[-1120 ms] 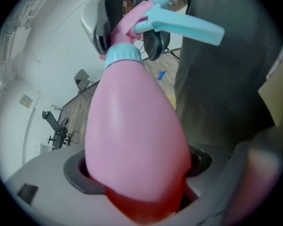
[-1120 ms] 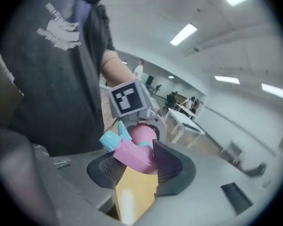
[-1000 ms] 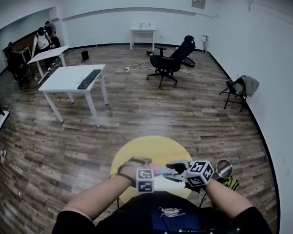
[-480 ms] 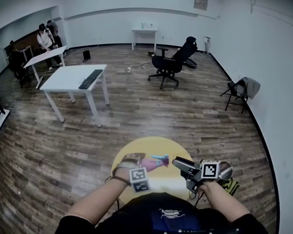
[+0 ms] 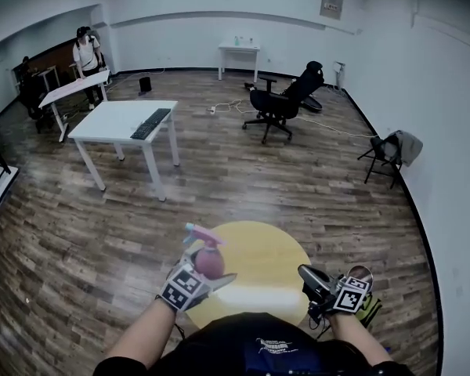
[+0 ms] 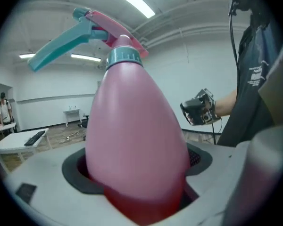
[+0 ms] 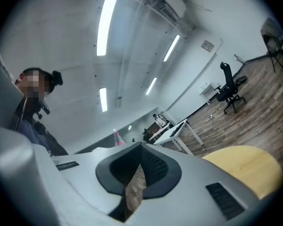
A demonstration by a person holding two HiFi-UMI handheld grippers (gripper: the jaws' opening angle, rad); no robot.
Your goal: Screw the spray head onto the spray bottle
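A pink spray bottle (image 5: 210, 262) with a teal and pink spray head (image 5: 201, 234) on its neck stands upright in my left gripper (image 5: 209, 274), above the left edge of the round yellow table (image 5: 276, 249). In the left gripper view the bottle (image 6: 132, 126) fills the space between the pads, which press on its lower body; the spray head (image 6: 85, 32) points left. My right gripper (image 5: 307, 274) hangs at the table's right edge, apart from the bottle. Its jaws have just been closing and are shut with nothing between them (image 7: 138, 169).
A white desk with a keyboard (image 5: 125, 121) stands beyond the yellow table. A black office chair (image 5: 283, 104) and a folding chair with a jacket (image 5: 392, 151) are farther off. People (image 5: 86, 49) stand at tables at the far left.
My left gripper has lifted the bottle, turned it upright and carried it to the left. My right gripper has drawn away from the spray head, moved right and lower, and closed.
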